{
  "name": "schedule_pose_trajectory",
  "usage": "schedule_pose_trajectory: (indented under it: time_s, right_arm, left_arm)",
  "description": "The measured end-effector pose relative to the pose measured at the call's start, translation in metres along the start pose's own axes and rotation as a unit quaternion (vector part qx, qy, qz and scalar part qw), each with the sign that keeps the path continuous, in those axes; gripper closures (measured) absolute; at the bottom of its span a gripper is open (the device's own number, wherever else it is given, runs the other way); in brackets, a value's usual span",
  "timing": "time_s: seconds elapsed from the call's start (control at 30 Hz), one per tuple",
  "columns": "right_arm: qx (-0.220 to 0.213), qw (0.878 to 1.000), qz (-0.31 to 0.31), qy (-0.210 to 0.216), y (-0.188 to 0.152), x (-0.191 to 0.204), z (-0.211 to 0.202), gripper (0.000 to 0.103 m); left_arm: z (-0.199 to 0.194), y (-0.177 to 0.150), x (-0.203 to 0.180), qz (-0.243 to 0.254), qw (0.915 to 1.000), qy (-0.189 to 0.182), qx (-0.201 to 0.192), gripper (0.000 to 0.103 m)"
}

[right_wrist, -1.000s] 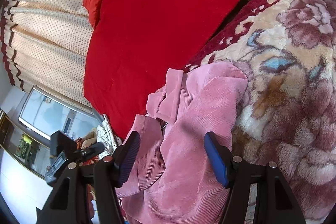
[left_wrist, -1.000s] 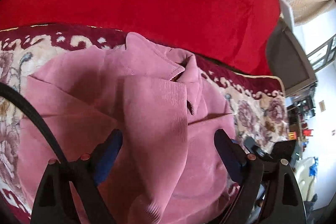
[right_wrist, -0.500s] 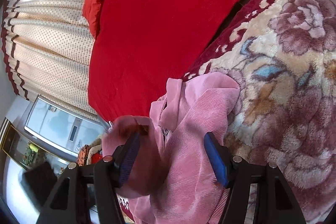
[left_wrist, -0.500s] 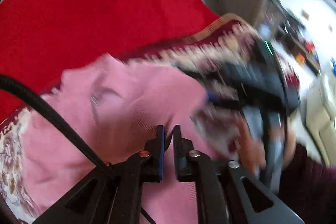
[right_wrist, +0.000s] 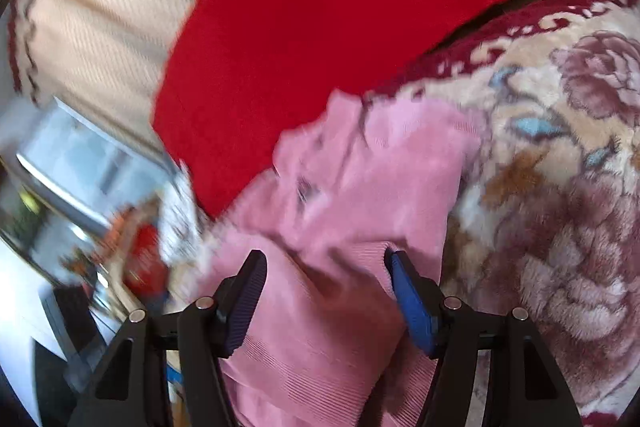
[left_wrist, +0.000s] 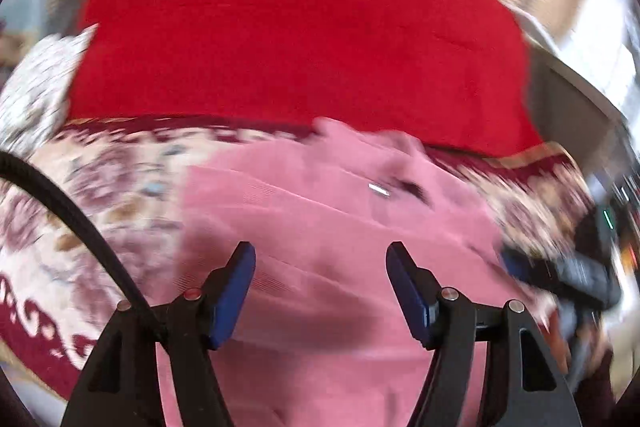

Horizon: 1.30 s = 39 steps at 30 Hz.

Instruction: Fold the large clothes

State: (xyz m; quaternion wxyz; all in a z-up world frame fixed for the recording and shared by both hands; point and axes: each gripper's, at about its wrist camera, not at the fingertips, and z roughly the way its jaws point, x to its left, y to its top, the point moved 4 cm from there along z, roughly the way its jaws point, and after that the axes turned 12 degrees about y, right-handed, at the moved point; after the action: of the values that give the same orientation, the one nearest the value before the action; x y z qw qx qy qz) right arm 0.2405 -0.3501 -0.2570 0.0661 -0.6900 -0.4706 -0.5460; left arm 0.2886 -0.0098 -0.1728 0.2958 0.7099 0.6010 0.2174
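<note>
A floral blanket [right_wrist: 568, 211] covers the bed — on it lie the pink garment [left_wrist: 320, 227] and a red cover [left_wrist: 296, 39].

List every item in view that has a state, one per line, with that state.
Left tongs: open, over the garment, holding nothing.
Right tongs: open, pink cloth between the jaws, not clamped.
Pink corduroy garment: partly folded, lying on the floral blanket.
Floral blanket: spread flat under the garment.
Red cover: spread flat beyond the blanket.
</note>
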Motion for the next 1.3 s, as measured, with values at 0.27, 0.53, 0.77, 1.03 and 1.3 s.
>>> schedule_pose_trajectory:
  time_s: [0.27, 0.53, 0.77, 1.03, 1.3]
  right_arm:
    - [0.125, 0.977, -0.157, -0.067, -0.039, 0.036, 0.014, 0.038]
    - [0.133, 0.948, -0.243, -0.159, -0.051, 0.039, 0.013, 0.087]
    - [0.056, 0.947, -0.261, -0.180, -0.015, 0.071, 0.005, 0.092]
    - [0.061, 0.978, -0.116, -0.163, 0.000, 0.016, 0.036, 0.090]
    - [-0.013, 0.982, -0.160, -0.102, -0.019, 0.073, -0.021, 0.003]
  left_arm:
    - [0.076, -0.034, 0.027, 0.014, 0.9907, 0.100, 0.091, 0.067]
    - [0.058, -0.048, 0.047, -0.032, 0.9977, 0.051, 0.030, 0.085]
    - [0.040, -0.042, 0.043, -0.020, 0.9974, 0.066, -0.022, 0.093]
    - [0.046, -0.053, 0.038, 0.044, 0.9936, 0.104, -0.009, 0.088]
    - [-0.006, -0.053, 0.035, 0.022, 0.9867, 0.130, -0.095, 0.025]
